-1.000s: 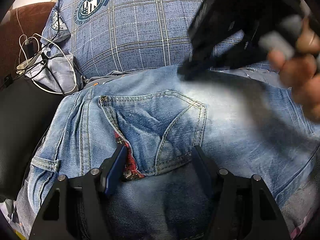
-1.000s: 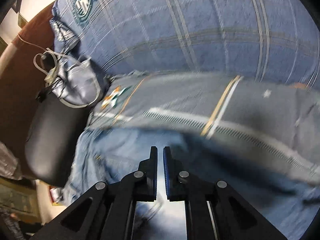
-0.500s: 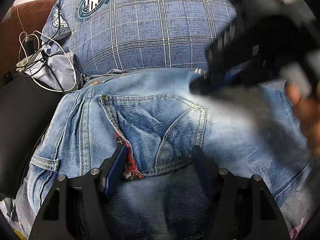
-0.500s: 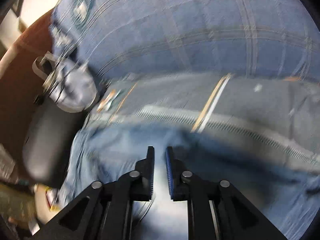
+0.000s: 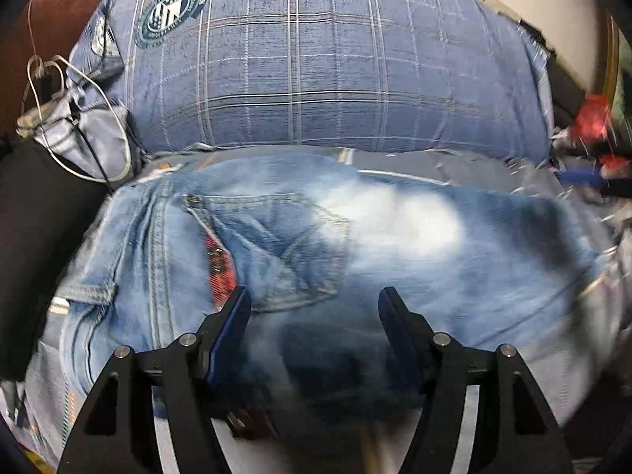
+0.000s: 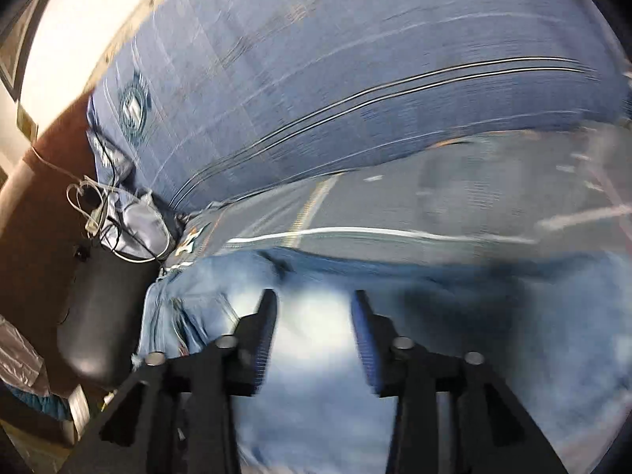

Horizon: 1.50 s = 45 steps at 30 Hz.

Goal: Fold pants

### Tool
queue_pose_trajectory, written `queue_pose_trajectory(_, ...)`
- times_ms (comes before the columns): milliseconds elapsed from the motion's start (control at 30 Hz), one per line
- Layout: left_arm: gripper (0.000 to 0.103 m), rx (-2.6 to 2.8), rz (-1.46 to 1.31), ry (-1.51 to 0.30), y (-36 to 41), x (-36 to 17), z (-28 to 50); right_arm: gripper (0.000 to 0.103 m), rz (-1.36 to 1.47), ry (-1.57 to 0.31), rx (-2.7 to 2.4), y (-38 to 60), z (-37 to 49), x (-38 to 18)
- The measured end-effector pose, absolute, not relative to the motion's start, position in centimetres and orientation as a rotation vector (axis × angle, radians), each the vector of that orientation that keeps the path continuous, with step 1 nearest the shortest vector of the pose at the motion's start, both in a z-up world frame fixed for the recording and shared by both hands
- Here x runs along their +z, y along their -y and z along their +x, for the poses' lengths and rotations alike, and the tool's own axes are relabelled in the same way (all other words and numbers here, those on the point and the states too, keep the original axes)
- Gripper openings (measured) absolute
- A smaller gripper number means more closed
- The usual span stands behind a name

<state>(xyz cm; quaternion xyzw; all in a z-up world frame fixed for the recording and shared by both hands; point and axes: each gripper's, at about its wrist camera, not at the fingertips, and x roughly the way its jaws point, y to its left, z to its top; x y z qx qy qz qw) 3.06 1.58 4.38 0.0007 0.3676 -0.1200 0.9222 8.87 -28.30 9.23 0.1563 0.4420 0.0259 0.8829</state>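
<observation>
Light blue jeans [image 5: 395,245] lie folded on the bed, back pocket [image 5: 284,245] up, waistband to the left. My left gripper [image 5: 314,304] is open, fingers apart just above the denim below the pocket, holding nothing. My right gripper [image 6: 314,308] is open over the pale worn patch of the jeans [image 6: 316,316], empty. The right gripper is out of the left wrist view. Both views are motion-blurred.
A blue plaid pillow [image 5: 316,71] lies behind the jeans. A grey striped sheet [image 6: 434,205] shows between them. White cables [image 5: 79,118] and a black object [image 6: 102,308] lie at the left. Red clutter [image 5: 592,118] sits at the far right.
My right gripper has opened from shut and drawn back out of the left wrist view. My left gripper has lifted and pulled back a little from the pocket.
</observation>
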Motion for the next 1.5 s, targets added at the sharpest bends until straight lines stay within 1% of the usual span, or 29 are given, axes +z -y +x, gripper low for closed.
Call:
queue_pose_trajectory(100, 0.066, -0.303, -0.010, -0.770, -0.5, 5.5, 2.2, 0.047, 0.289, -0.858, -0.077, 34.1, 2.1, 10.1)
queue_pose_trajectory(233, 0.066, -0.352, 0.062, -0.808, 2.6, 5.9, 2.0, 0.050, 0.335, -0.820, -0.183, 40.3, -3.3, 9.2)
queue_pose_trajectory(333, 0.066, -0.404, 0.062, -0.846, 5.4, 6.5, 2.5, 0.051, 0.399, -0.806, -0.235, 43.8, -5.6, 8.2)
queue_pose_trajectory(433, 0.066, -0.471, 0.070, -0.859, 8.6, 7.4, 2.9, 0.051, 0.452, -0.793, -0.258, 45.4, -6.1, 6.9)
queue_pose_trajectory(567, 0.066, -0.590, 0.171, -0.843, 15.8, 9.0, 4.5, 0.051, 0.525, -0.759, -0.247, 47.2, -6.7, 5.6)
queue_pose_trajectory(733, 0.066, -0.698, 0.295, -0.861, 24.5, 8.8, 6.8, 0.052, 0.561, -0.702, -0.183, 48.0, -6.8, 4.7)
queue_pose_trajectory(867, 0.066, -0.776, 0.299, -0.928, 31.3, 7.2, 9.8, 0.055, 0.542, -0.701, -0.147, 48.1, -5.6, 3.8)
queue_pose_trajectory(1000, 0.066, -0.829, 0.304, -0.959, 36.4, 5.6, 12.2, 0.055, 0.517, -0.727, -0.147, 48.1, -4.9, 2.4)
queue_pose_trajectory(1133, 0.066, -0.913, 0.357, -1.014, 40.4, 3.7, 13.0, 0.055, 0.558, -0.747, -0.131, 48.8, -5.0, 0.7)
queue_pose_trajectory(1233, 0.067, -0.932, 0.462, -1.039, 42.8, 1.8, 13.3, 0.056, 0.595, -0.730, -0.111, 48.9, -5.4, 0.3)
queue_pose_trajectory(1300, 0.072, -0.950, 0.517, -1.058, 44.1, 0.6, 13.2, 0.056, 0.606, -0.735, -0.081, 48.6, -5.3, 0.1)
queue_pose_trajectory(1333, 0.076, -0.963, 0.529, -1.043, 44.2, 0.5, 13.0, 0.058, 0.612, -0.735, -0.070, 48.4, -5.2, 0.0)
queue_pose_trajectory(1400, 0.076, -0.969, 0.574, -1.027, 44.9, 0.3, 12.3, 0.058, 0.588, -0.731, -0.069, 47.8, -5.0, 0.0)
queue_pose_trajectory(1433, 0.066, -0.960, 0.594, -1.018, 45.0, 0.2, 12.1, 0.056, 0.581, -0.732, -0.068, 47.6, -4.9, 0.0)
queue_pose_trajectory(1467, 0.044, -0.944, 0.608, -0.996, 45.0, 0.5, 12.0, 0.044, 0.584, -0.729, -0.063, 47.5, -4.8, 0.0)
queue_pose_trajectory(1500, 0.032, -0.939, 0.594, -0.999, 44.8, 0.8, 12.2, 0.036, 0.597, -0.734, -0.054, 47.5, -4.7, -0.2)
